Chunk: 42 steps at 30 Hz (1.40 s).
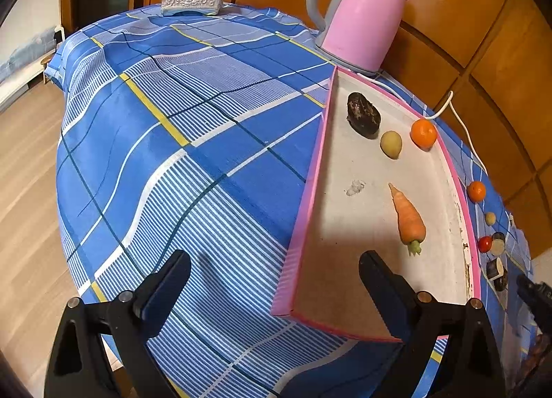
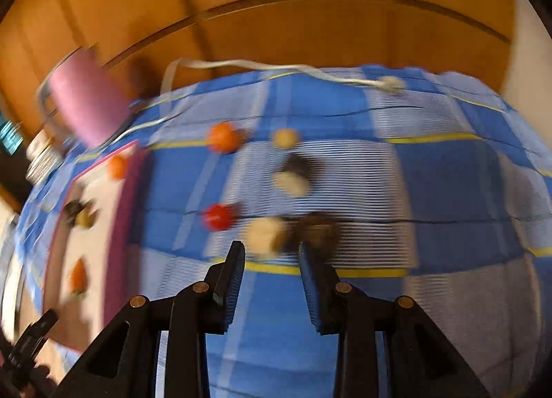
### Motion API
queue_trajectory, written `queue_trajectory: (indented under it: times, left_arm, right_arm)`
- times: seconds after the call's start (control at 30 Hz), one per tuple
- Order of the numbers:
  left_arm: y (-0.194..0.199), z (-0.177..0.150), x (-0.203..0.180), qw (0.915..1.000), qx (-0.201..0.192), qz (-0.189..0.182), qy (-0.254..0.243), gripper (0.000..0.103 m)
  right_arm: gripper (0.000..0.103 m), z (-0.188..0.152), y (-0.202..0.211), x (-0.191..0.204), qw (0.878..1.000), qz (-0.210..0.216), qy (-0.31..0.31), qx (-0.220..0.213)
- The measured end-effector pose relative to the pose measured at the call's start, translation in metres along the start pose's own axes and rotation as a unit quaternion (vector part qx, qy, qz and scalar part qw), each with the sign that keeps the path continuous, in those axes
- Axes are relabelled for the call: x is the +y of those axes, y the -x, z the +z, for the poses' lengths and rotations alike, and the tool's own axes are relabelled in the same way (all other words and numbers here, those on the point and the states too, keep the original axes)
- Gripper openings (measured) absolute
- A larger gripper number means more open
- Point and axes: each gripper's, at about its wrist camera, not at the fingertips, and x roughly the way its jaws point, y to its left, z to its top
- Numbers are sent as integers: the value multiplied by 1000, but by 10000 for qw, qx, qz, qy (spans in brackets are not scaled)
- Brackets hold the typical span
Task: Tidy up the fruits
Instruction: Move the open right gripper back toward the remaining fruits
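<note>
both tongs (image 1: 276, 277) (image 2: 270, 253) open; tray (image 1: 303, 225) holds four items.

- Tablecloth (image 1: 193, 142) is showing a blue plaid with white stripes and yellow lines.
- Tray (image 1: 303, 225) is showing a pink rim and white floor.
- Kettle (image 1: 362, 15) is showing pink, with grey handle.
- Carrot (image 1: 408, 216) and tangerine (image 1: 423, 133) are showing orange.
- Tomato (image 2: 217, 216) is showing red.
</note>
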Motion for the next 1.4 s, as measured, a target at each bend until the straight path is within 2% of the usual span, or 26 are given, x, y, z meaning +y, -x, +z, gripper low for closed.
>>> queue_trajectory:
  times: [0.17, 0.33, 0.43, 0.57, 0.77, 1.0, 1.1, 1.27, 1.4]
  left_arm:
    - [-1, 0, -1, 10000, 12, 4, -8, 99]
    - [0, 0, -2, 10000, -18, 14, -27, 99]
    - [0, 0, -3, 10000, -13, 19, -50, 99]
    - [0, 1, -4, 10000, -11, 0, -51, 99]
    - [-1, 1, -4, 10000, 6, -14, -47, 99]
    - [4, 8, -5, 9999, -35, -145, -65, 99]
    - [12, 15, -3, 9996, -172, -202, 47, 99]
    - [19, 32, -2, 9985, -168, -467, 220, 99]
    - [23, 38, -21, 9971, -100, -753, -13, 99]
  right_arm:
    - [33, -2, 10, -54, 9940, -829, -666, -238]
    - [33, -11, 2, -105, 9752, -1757, -1335, -172]
    - [33, -21, -3, -125, 9632, -2153, -1600, -161]
    - [38, -30, -3, -131, 9563, -2457, -1552, -316]
    - [39, -42, -1, -126, 9548, -2539, -1414, -619]
    - [39, -40, -4, -126, 9542, -2534, -1438, -682]
    - [40, -40, -5, -127, 9542, -2504, -1473, -710]
    - [40, -39, -7, -126, 9537, -2538, -1453, -702]
    - [40, -39, -7, -127, 9538, -2520, -1470, -721]
